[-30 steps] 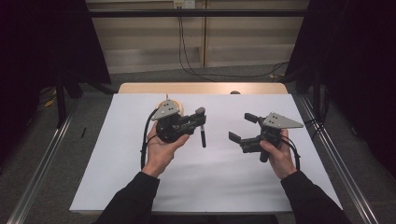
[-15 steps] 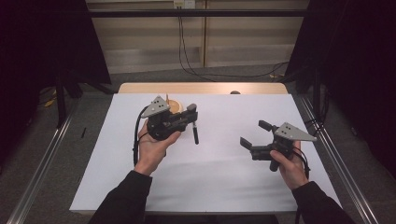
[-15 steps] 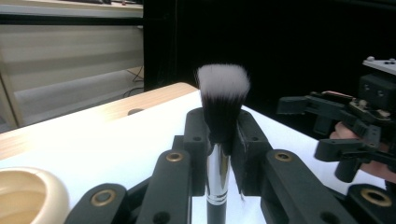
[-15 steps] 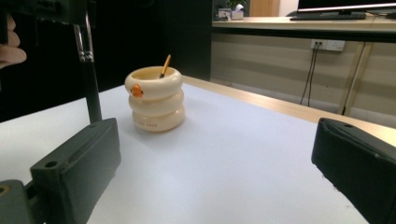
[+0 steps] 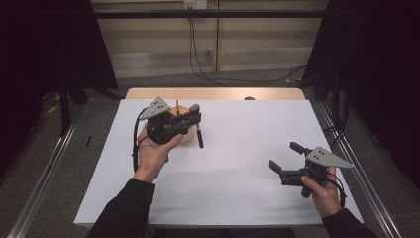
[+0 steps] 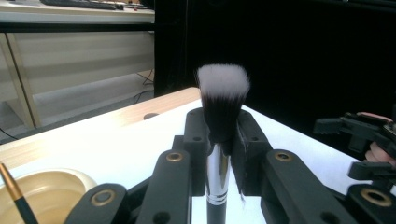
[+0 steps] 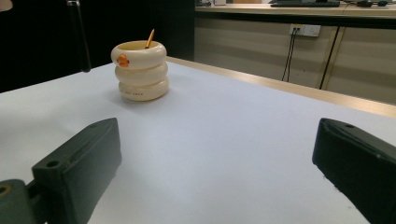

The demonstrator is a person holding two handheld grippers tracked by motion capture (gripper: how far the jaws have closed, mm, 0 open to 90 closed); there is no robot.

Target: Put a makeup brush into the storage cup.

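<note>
My left gripper (image 5: 194,116) is shut on a makeup brush (image 5: 199,137), whose dark handle hangs down over the white table. In the left gripper view the jaws clamp the brush (image 6: 222,100) just below its white-tipped bristles, which point up. Right behind this gripper stands a cream ringed holder (image 5: 186,136) with an orange pencil (image 5: 177,105) in it. My right gripper (image 5: 284,155) hovers at the near right, open, with nothing between its jaws. In the right gripper view the holder (image 7: 140,71) stands far off at the upper left, beyond the open right gripper (image 7: 217,156).
A white sheet (image 5: 237,198) covers the table, with a wooden strip (image 5: 213,93) along the far edge. Dark curtains flank both sides. Cables (image 5: 198,44) run down the back wall. A metal rail (image 5: 44,173) lies on the floor at the left.
My right gripper has moved right and toward the near edge, a little lower. My left gripper has drifted left with the brush, closer to the holder.
</note>
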